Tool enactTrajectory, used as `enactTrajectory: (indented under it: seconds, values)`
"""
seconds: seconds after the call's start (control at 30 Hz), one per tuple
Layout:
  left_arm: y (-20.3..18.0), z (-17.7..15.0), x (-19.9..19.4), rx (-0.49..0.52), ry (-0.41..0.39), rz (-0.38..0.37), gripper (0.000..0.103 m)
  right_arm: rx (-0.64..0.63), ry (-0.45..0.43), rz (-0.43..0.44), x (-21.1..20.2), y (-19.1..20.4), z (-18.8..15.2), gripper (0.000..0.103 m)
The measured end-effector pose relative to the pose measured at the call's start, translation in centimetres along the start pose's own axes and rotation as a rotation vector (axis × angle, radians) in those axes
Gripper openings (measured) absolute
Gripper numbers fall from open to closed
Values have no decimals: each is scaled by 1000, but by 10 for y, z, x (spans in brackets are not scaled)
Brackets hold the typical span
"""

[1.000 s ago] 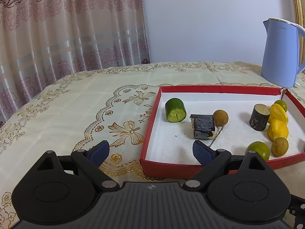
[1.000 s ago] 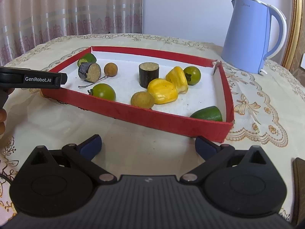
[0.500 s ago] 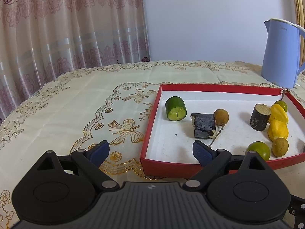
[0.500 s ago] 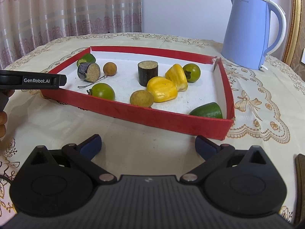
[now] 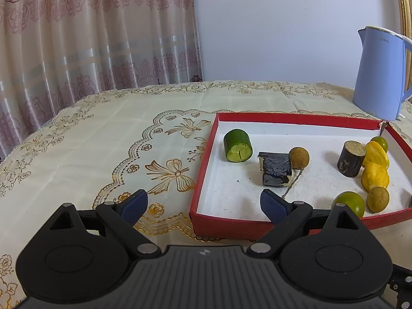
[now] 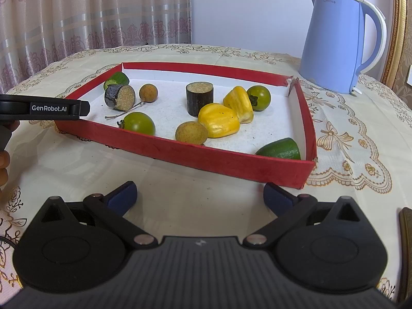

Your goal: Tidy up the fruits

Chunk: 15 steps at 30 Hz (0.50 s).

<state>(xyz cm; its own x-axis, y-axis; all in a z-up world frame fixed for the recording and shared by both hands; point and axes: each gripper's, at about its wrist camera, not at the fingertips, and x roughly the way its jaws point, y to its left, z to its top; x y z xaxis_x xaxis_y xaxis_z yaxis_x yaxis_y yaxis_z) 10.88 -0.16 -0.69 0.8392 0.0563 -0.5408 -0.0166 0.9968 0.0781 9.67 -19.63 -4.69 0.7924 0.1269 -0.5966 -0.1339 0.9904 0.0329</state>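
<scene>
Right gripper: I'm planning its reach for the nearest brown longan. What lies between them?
In the right wrist view, bare tablecloth, then the red tray's near wall, separate the open right gripper from the longan.

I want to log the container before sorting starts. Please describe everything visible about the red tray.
The shallow red cardboard tray has low red walls and a white floor. It lies flat on the cream embroidered tablecloth, near the light blue electric kettle. One far corner is torn open. Loose fruit pieces rest inside. Neither gripper touches it.
</scene>
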Motion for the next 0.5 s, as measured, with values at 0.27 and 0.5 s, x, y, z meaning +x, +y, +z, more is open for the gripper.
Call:
enactTrajectory:
  seconds: [0.27, 0.5]
  values:
    - [1, 0, 1, -8, 6, -7, 95, 0, 0, 0, 0, 0, 0, 103]
    - [1, 0, 1, -8, 7, -8, 95, 0, 0, 0, 0, 0, 0, 103]
